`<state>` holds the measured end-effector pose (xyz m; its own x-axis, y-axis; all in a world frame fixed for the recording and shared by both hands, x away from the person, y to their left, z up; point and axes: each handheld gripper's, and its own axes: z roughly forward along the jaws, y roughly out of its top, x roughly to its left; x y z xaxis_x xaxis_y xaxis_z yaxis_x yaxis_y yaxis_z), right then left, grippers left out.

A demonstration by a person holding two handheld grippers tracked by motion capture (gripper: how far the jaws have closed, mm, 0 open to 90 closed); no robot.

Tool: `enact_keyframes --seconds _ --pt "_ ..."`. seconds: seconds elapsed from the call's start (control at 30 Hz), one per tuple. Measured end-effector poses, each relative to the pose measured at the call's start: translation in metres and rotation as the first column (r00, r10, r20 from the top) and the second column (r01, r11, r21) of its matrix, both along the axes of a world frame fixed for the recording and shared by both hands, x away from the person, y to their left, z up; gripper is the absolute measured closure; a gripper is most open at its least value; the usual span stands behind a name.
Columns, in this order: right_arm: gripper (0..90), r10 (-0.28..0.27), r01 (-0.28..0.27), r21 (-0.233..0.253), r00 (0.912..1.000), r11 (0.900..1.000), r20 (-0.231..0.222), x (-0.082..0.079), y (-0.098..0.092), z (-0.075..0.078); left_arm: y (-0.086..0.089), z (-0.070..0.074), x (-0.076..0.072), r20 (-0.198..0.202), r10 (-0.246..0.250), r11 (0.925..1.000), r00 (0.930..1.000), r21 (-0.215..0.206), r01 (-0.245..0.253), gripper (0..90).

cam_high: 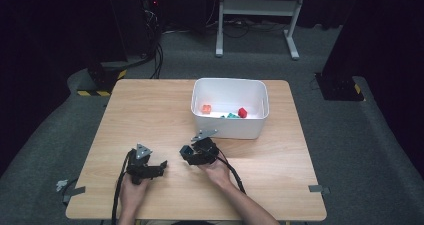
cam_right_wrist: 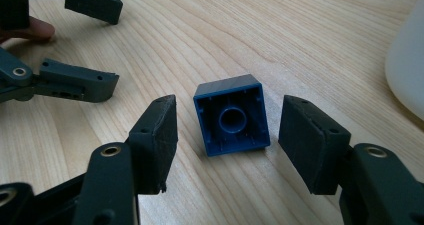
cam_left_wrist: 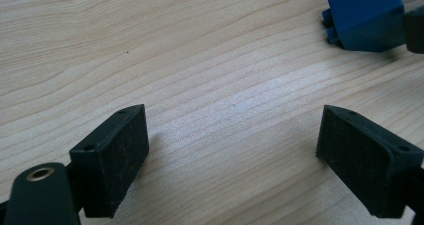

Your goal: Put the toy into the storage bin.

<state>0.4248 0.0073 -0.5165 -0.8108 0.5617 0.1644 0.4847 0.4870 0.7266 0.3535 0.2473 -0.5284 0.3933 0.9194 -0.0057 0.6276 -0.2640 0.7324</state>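
Bricks sit in the white bin [cam_high: 263, 116] already; blue brick [cam_right_wrist: 232, 115] lies between the right gripper [cam_right_wrist: 227, 135]'s spread jaws, ungrasped. Left gripper [cam_left_wrist: 232, 155] gapes, empty.

Light falls from above on the tabletop [cam_high: 150, 115], which shows bright while the room around it sinks into near black. The high view is soft and low in detail. In the gripper views the wood carries a pale sheen, the jaws throw short soft shadows, and the near parts blur.
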Motion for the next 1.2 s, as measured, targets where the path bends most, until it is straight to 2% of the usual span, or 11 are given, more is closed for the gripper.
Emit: enact_keyframes --seconds 0.23,0.43,0.6,0.73,0.8,1.2 --pt "45.2 -0.006 0.006 -0.017 0.9999 1.0 -0.009 0.002 0.005 -0.004 0.0 0.0 0.0 0.0 0.0 1.0 1.0 0.0 0.0 13.1" --pt "53.2 0.002 -0.001 -0.036 0.9999 0.999 0.01 0.002 0.005 -0.004 0.0 0.0 0.0 0.0 0.0 1.0 1.0 0.001 0.0 13.1" --pt "55.8 0.011 -0.009 -0.056 0.9997 0.998 0.023 0.0 0.005 -0.003 0.0 0.0 0.0 0.0 0.0 1.0 1.0 0.0 0.0 13.1" --pt "58.3 0.02 -0.018 -0.051 0.9992 0.999 0.035 -0.001 0.006 -0.002 0.0 0.0 0.0 0.0 0.0 1.0 1.0 0.0 0.0 13.1" --pt "58.5 0.018 -0.017 -0.05 0.9995 0.999 0.025 -0.002 0.005 -0.001 0.0 0.0 0.0 0.0 0.0 1.0 1.0 0.0 0.0 13.1" --pt "58.8 0.024 -0.023 -0.031 0.999 0.999 0.038 -0.005 -0.004 0.007 0.0 0.0 0.0 0.0 0.0 1.0 1.0 0.0 0.0 13.1"
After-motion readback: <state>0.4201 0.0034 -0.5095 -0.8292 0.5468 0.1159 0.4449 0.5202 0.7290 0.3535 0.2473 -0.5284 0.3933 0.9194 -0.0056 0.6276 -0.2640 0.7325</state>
